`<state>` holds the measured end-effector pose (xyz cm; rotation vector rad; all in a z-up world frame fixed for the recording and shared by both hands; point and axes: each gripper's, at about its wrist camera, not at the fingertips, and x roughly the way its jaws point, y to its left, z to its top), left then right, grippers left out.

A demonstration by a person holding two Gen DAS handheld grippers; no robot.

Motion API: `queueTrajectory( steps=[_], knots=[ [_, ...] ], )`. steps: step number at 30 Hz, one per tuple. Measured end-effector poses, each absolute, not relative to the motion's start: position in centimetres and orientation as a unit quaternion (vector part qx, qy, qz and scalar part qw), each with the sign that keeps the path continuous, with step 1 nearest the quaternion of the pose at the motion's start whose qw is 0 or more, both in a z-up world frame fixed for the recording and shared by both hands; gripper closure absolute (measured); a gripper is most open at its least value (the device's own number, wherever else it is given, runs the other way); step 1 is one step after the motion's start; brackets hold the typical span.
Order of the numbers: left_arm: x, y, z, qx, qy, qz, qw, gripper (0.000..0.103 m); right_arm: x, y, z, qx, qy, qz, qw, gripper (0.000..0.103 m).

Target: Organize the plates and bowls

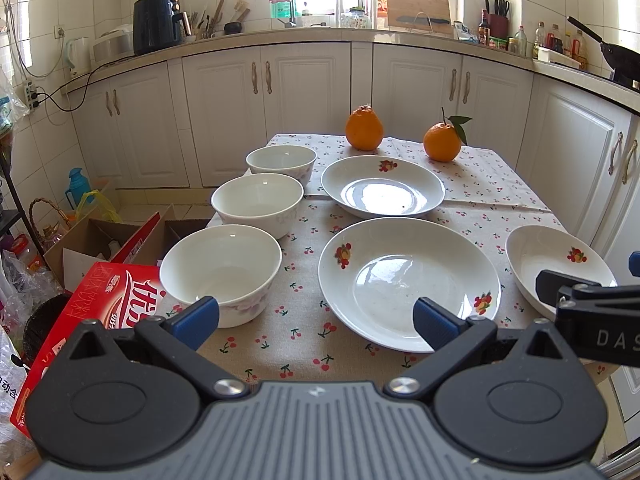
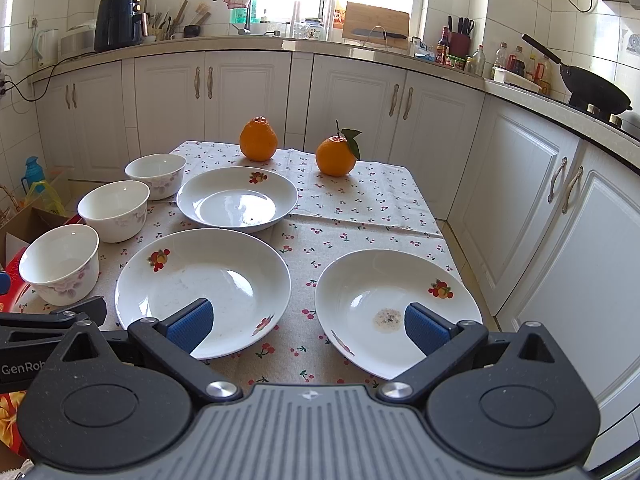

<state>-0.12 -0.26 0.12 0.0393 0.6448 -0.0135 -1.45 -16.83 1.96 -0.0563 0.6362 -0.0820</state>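
Note:
Three white bowls stand in a row along the table's left side: near bowl (image 1: pixel 222 270) (image 2: pixel 60 264), middle bowl (image 1: pixel 258 202) (image 2: pixel 114 210), far bowl (image 1: pixel 281 162) (image 2: pixel 156 174). Three white fruit-printed plates lie to their right: far plate (image 1: pixel 382 186) (image 2: pixel 238 198), near centre plate (image 1: pixel 408 282) (image 2: pixel 202 290), right plate (image 1: pixel 556 264) (image 2: pixel 394 308). My left gripper (image 1: pixel 316 322) is open above the near table edge, between the near bowl and the centre plate. My right gripper (image 2: pixel 308 326) is open between the centre and right plates. Both hold nothing.
Two oranges (image 1: pixel 365 127) (image 1: pixel 442 142) sit at the table's far end on the cherry-print cloth (image 1: pixel 300 312). A red carton (image 1: pixel 92 320) and cardboard boxes (image 1: pixel 100 240) crowd the floor left of the table. White cabinets (image 2: pixel 532 208) run behind and to the right.

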Motion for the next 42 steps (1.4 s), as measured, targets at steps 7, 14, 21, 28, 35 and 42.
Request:
queueTrajectory(
  steps=[7,14,21,28,35,42],
  knots=[
    [-0.10,-0.20,0.17,0.019,0.316,-0.007,0.948,0.001,-1.54,-16.81,2.15,-0.029,0.312,-0.040,0.949,0.000],
    [-0.10,-0.19,0.18,0.019,0.316,-0.006,0.948,0.001,-1.56,-16.78,2.21,-0.030,0.312,-0.041,0.949,0.000],
    [-0.10,-0.21,0.18,0.019,0.316,-0.007,0.949,0.001,-1.57,-16.81,2.28,-0.030,0.312,-0.040,0.949,0.000],
    [-0.09,-0.11,0.32,0.019,0.316,-0.006,0.949,0.001,-1.55,-16.76,2.31,-0.031,0.312,-0.040,0.949,0.000],
    [-0.11,0.02,0.52,0.018,0.316,-0.006,0.948,0.001,-1.56,-16.77,2.34,-0.031,0.312,-0.040,0.949,0.000],
    [0.30,-0.03,0.66,0.023,0.317,-0.010,0.948,0.001,-1.27,-16.95,2.30,-0.033,0.314,-0.039,0.948,0.000]
  ],
)
